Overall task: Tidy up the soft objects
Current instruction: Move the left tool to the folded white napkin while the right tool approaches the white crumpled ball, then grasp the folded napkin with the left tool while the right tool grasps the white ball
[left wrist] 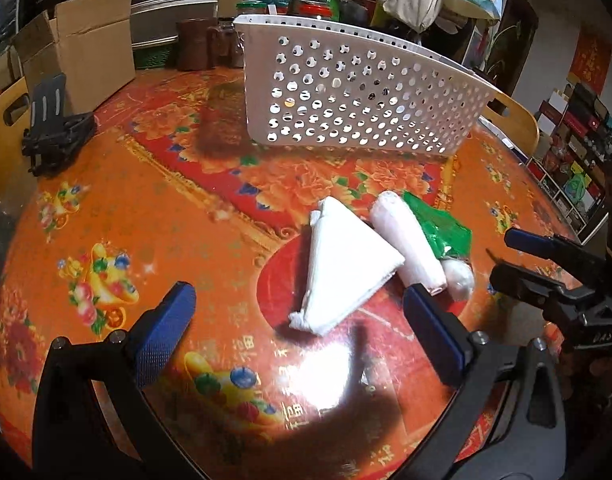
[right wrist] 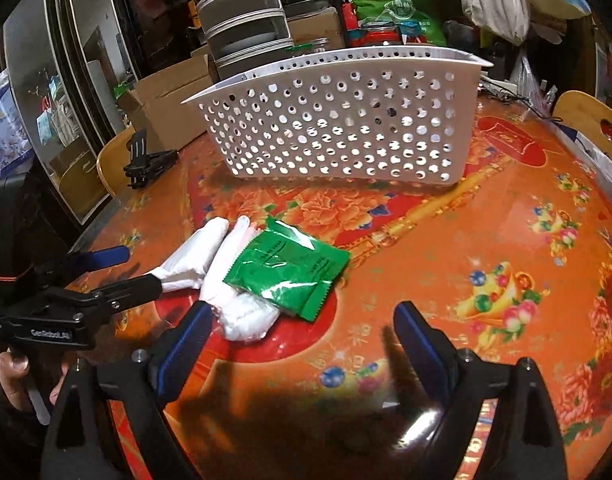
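A white folded triangular bag (left wrist: 345, 268) lies on the table, with a white roll (left wrist: 407, 240) and a green packet (left wrist: 439, 228) to its right. My left gripper (left wrist: 302, 320) is open just before the triangle, its pads either side of it. In the right wrist view the green packet (right wrist: 288, 270) lies on the white roll (right wrist: 230, 276), beside the white bag (right wrist: 194, 254). My right gripper (right wrist: 302, 340) is open and empty, just before the packet. A white perforated basket (left wrist: 357, 96) stands behind; it also shows in the right wrist view (right wrist: 345, 120).
A red and orange patterned cloth covers the round table (left wrist: 146, 200). A black stand (left wrist: 54, 136) sits at the left edge. Cardboard boxes (left wrist: 86, 48), jars and bags crowd the back. Wooden chair backs (right wrist: 593, 120) stand at the rim.
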{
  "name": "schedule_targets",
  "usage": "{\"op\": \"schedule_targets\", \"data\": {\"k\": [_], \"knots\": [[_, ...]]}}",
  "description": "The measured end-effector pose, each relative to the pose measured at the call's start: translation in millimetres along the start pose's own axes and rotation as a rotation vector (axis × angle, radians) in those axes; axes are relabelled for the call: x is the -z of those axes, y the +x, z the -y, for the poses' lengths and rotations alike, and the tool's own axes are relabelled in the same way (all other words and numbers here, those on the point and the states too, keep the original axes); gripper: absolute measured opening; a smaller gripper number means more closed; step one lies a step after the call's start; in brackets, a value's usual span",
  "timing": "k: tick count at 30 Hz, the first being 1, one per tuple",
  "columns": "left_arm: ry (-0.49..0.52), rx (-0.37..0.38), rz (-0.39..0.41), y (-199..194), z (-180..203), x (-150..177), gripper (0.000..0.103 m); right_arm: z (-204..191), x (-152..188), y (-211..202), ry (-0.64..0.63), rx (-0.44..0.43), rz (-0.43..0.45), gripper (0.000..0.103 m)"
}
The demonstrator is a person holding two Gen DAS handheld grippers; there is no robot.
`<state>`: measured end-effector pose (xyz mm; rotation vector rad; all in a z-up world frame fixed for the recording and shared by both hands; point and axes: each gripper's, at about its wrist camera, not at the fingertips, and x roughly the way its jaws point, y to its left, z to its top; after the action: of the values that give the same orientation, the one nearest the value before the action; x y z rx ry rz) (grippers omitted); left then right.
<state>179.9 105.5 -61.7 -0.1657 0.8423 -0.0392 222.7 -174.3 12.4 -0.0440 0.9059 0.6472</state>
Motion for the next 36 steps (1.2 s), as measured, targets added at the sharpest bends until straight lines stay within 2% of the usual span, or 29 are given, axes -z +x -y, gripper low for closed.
{"op": "schedule_targets", "data": {"k": [6,10,14,20,24,29,36], "knots": [[0.016,0.018,0.011,4.8,2.8,-5.4,0.101,-16.1,8.5,0.0,-0.028,-0.024,-0.005,0.08],[0.044,0.023,0.022,2.9,8.9,-3.7,0.101,-24.0,11.8,6.8,-0.041,-0.042,-0.021,0.062],[0.057,0.019,0.037,0.3,11.6,-2.3,0.1,-31.1,9.6,12.6,-0.061,-0.05,-0.033,0.053],[0.041,0.034,0.033,0.7,8.3,-2.5,0.093,-35.2,8.7,17.3,-0.074,-0.027,-0.043,0.043],[0.064,0.026,0.02,3.5,12.6,-2.0,0.084,-34.1,9.1,19.3,-0.068,-0.013,-0.049,0.035],[0.098,0.012,0.017,5.1,20.1,0.3,0.079,-34.6,10.3,19.1,-0.067,0.009,-0.048,0.032],[0.132,0.02,-0.016,10.8,25.4,3.5,0.044,-32.4,17.1,9.0,-0.067,0.005,-0.021,0.031]]}}
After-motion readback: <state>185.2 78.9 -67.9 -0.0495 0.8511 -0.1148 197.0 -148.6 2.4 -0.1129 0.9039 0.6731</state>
